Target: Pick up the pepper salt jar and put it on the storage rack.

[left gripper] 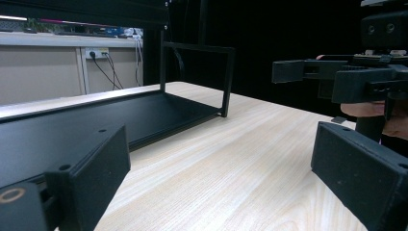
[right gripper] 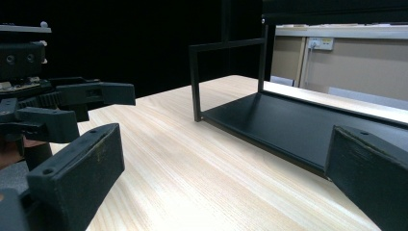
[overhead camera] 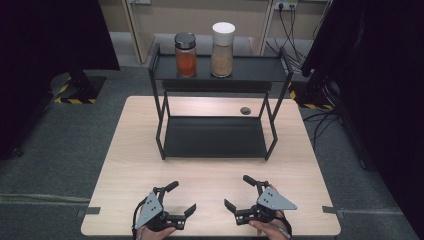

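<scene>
Here, left gripper [overhead camera: 183, 198] and right gripper [overhead camera: 236, 191] both spread wide, empty, low over table [overhead camera: 210, 172], near black rack [overhead camera: 215, 137], 2 jars [overhead camera: 186, 55] on top.

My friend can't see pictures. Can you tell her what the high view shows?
Two open hand-held grippers, left and right, rest at the near edge of a wooden table. Behind them stands a black two-level rack, with an orange spice jar and a tan one on top.
</scene>
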`<action>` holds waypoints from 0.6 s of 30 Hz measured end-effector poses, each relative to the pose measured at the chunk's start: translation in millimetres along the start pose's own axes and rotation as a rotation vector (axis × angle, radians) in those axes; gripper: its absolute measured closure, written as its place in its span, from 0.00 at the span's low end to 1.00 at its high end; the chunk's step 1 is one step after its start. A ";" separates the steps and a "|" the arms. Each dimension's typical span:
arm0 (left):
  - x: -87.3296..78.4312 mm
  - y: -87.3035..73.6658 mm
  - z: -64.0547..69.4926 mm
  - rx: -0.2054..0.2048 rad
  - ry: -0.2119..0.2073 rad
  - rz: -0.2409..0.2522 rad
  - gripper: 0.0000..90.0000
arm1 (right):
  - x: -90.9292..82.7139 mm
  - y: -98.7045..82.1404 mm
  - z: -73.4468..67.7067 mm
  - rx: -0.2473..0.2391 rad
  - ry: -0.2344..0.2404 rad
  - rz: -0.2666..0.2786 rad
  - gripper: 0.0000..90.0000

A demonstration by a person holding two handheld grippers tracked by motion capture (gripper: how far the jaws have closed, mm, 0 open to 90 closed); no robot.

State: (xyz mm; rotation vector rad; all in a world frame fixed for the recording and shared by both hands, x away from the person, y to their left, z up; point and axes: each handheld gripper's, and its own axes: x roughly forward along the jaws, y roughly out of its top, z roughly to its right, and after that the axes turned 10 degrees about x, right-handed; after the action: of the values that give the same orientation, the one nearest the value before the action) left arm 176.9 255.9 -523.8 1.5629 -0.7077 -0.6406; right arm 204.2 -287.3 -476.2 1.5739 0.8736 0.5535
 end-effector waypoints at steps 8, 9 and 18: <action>0.3 -0.2 0.1 -0.001 -0.001 0.000 0.06 | 0.4 -0.2 0.3 0.003 -0.001 -0.002 0.00; 0.4 -0.2 0.1 -0.001 -0.002 -0.001 0.06 | 0.4 -0.2 0.3 0.004 -0.001 -0.002 0.00; 0.3 -0.1 0.1 0.001 0.001 0.000 0.06 | -0.1 -0.2 0.7 0.005 0.000 0.003 0.00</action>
State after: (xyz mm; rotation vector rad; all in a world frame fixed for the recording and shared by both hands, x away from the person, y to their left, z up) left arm 177.0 255.6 -523.8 1.5637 -0.7079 -0.6396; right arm 204.6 -287.8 -476.5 1.5800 0.8729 0.5536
